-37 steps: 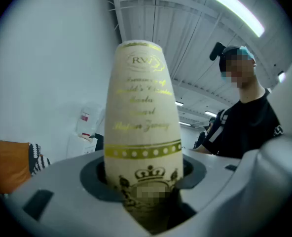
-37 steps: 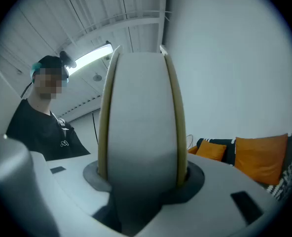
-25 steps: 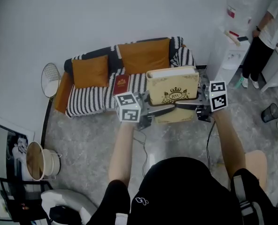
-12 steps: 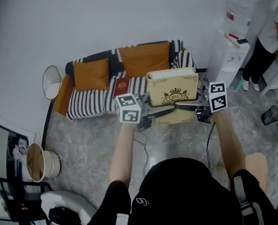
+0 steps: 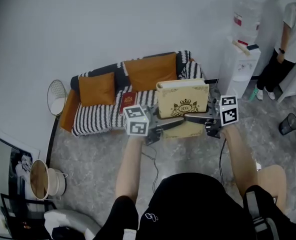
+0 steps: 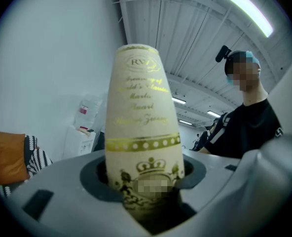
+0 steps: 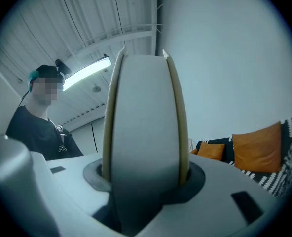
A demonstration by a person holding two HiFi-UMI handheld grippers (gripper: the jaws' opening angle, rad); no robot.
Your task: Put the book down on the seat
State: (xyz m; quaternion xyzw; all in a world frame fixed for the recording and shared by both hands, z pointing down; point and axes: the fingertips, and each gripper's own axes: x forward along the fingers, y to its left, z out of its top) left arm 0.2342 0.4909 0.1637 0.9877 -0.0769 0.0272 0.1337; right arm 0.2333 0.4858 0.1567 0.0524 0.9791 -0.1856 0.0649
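Observation:
I hold a cream book [image 5: 183, 100] with a gold crest upright in the air, in front of the sofa. My left gripper [image 5: 167, 124] is shut on its lower left edge. My right gripper [image 5: 197, 118] is shut on its lower right edge. In the left gripper view the gilded spine [image 6: 142, 132] rises out of the left gripper [image 6: 146, 204]. In the right gripper view the book's page edge [image 7: 143, 132] fills the right gripper [image 7: 142, 201]. The sofa seat [image 5: 95, 113] has a black-and-white striped cover and lies beyond and to the left of the book.
A red book [image 5: 128, 100] lies on the seat, under two orange cushions [image 5: 96, 88] [image 5: 150, 71]. A water dispenser [image 5: 240, 59] and a standing person [image 5: 288, 34] are at right. A wire basket [image 5: 55, 97] and a wicker bin [image 5: 39, 173] are at left. A cable [image 5: 151, 160] crosses the floor.
Both grippers keep the same hold on the book. The sofa sits slightly lower in the head view. The person at the right has moved and now stands upright.

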